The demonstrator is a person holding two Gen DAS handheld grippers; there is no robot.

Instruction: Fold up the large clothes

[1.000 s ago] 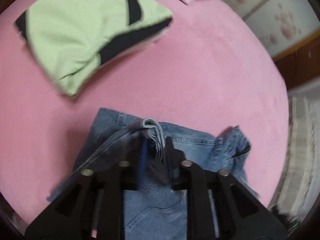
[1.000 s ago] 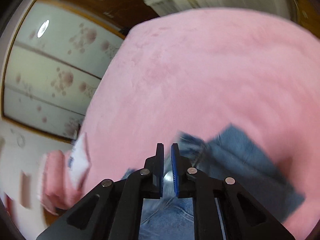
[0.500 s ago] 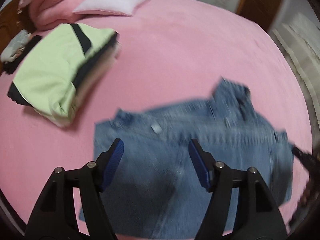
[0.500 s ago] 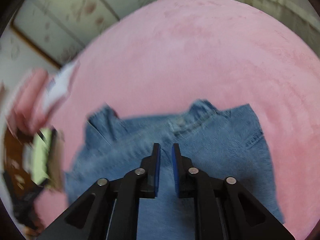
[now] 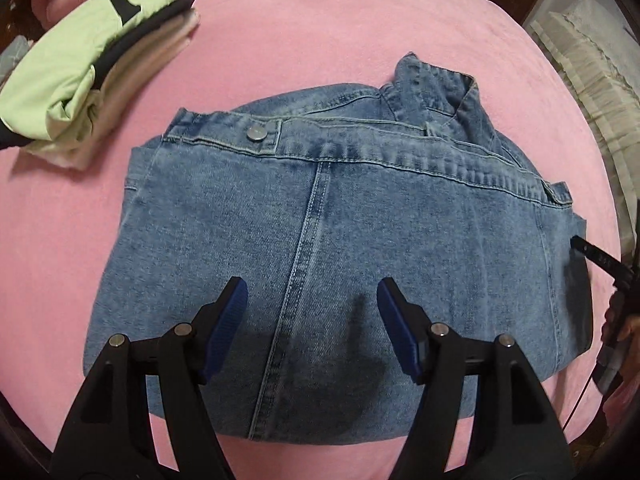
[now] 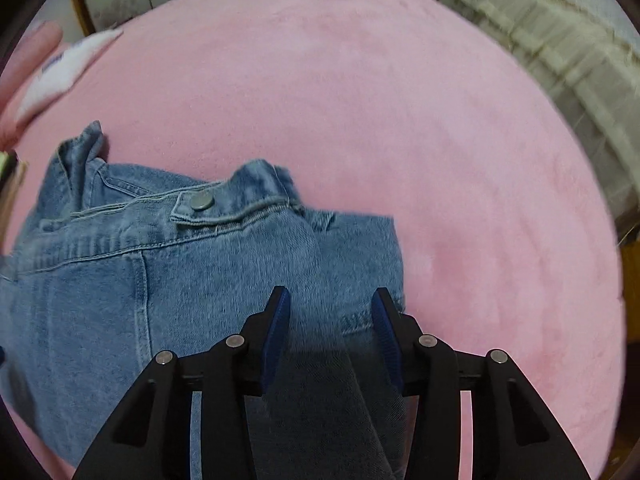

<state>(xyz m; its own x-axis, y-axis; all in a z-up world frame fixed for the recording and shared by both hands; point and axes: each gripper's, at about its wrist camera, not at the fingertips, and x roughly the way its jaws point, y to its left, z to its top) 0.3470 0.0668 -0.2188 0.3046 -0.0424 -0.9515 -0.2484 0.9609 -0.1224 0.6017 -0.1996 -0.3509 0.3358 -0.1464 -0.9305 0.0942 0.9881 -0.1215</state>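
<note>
Folded denim jeans (image 5: pixel 340 240) lying flat on the pink bed (image 5: pixel 320 32), filling the middle of the left wrist view, waistband toward the top of the frame, metal button (image 5: pixel 256 132) at upper left of the garment. Left claw (image 5: pixel 312 312) hovering over the near half of the jeans, jaws well apart, blue pads (image 5: pixel 230 320) either side of the long centre seam, nothing clamped between them. At upper left of that frame, a stack of folded clothes (image 5: pixel 84 64), light green with black trim on top, apart from the jeans. At the right edge, part of the other tool and a hand (image 5: pixel 624 320), touching or just over the jeans' right edge, hard to tell which.

In the right wrist view, jeans (image 6: pixel 160 280) at lower left, button (image 6: pixel 201 200) near centre left, pink bed (image 6: pixel 400 100) filling the rest. Right claw (image 6: pixel 328 320) over the garment's right edge, jaws opening, denim lying under and between the pads (image 6: pixel 276 332) but not pinched. White pillow (image 6: pixel 60 68) blurred at upper left.
</note>
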